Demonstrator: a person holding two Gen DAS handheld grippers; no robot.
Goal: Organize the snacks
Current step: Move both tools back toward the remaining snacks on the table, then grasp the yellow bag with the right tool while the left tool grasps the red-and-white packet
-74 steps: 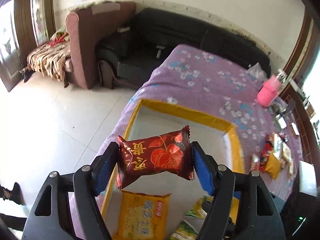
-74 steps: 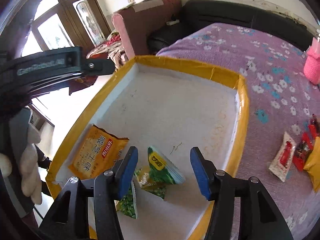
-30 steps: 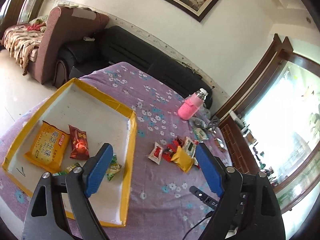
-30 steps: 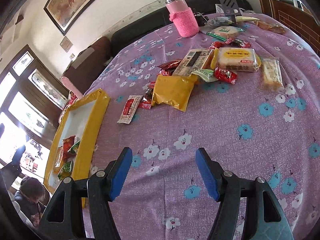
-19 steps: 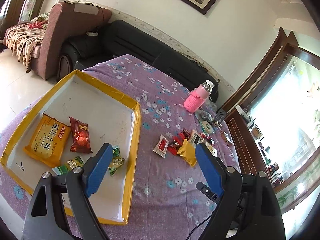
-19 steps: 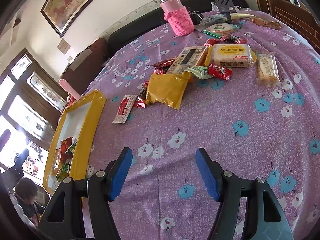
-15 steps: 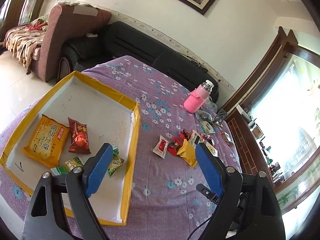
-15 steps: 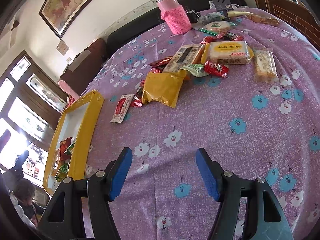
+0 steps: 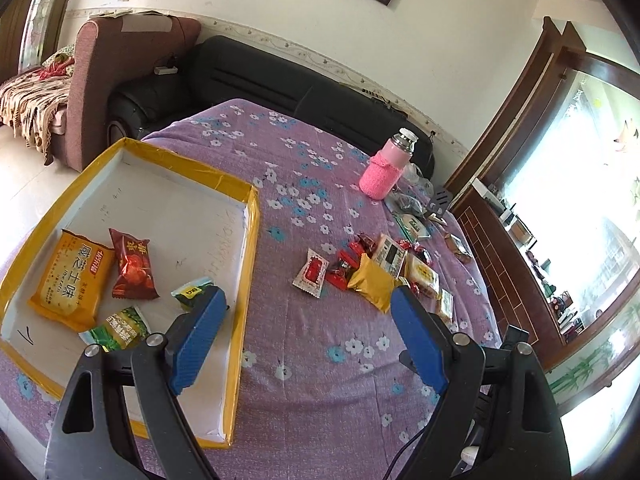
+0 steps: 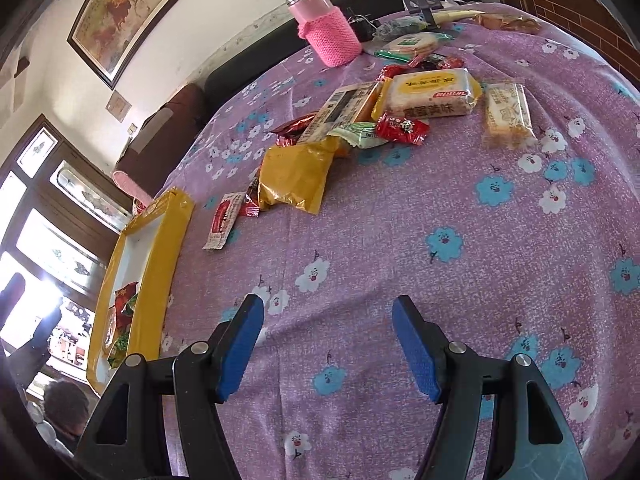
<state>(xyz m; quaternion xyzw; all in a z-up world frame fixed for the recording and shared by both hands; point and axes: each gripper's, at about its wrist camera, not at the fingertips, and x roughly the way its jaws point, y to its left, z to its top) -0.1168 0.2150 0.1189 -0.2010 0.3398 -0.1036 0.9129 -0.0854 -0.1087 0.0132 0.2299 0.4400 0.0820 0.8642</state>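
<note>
Living-room table under a purple flowered cloth (image 9: 320, 360), black sofa (image 9: 248, 68) behind it. Shallow white tray with yellow taped rim (image 9: 248, 240) sits at the left end.

Done so far, by the look of it: four or so packets in the tray. That's an orange flat packet (image 9: 70, 280), a dark red foil packet (image 9: 132, 266), and two green pea packets (image 9: 118, 326) at the near edge, one partly hidden behind the left gripper's finger.

Left to move: the loose pile mid-table, well apart from the tray. It holds a gold foil pouch (image 10: 296, 178), a white-and-red sachet (image 10: 222, 220) nearest the tray, a yellow cracker pack (image 10: 430, 94), a clear-wrapped biscuit bar (image 10: 508, 114), small red candies (image 10: 402, 128) and more behind. Roughly a third done, my estimate.

A pink knit-sleeved bottle (image 10: 326, 32) stands at the far edge; probably not part of the job.

Left gripper (image 9: 308, 336): jaws apart, nothing between them, hanging over the cloth between tray and pile. Right gripper (image 10: 328, 344): also released and empty, above bare cloth, pointed at the pile.
</note>
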